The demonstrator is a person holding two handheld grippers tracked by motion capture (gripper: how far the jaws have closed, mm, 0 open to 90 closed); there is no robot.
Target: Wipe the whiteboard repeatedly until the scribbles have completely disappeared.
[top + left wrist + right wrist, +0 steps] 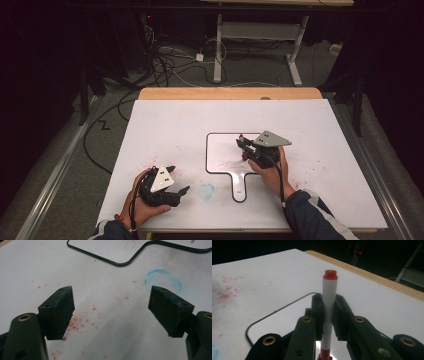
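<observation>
Slim white-barrelled marker with red ends (329,307): round plastic body, a red end at the top and a red band at the bottom, standing roughly upright between the black jaws of the right gripper (329,315), which are closed tight on its middle. In the high view the right gripper (243,146) holds this marker (242,146) over the small white paddle-shaped whiteboard with a thin black rim and a short handle (220,155). That board lies flat on the large white sheet covering the wooden table (175,125); its surface bears faint red smudges. Left gripper (112,312): jaws spread wide, nothing between them, held low over the sheet near its front edge, well apart from the board. Sheet markings: scattered red ink specks (80,322) and a faint blue ring-shaped smear (163,281) near the board's handle.
</observation>
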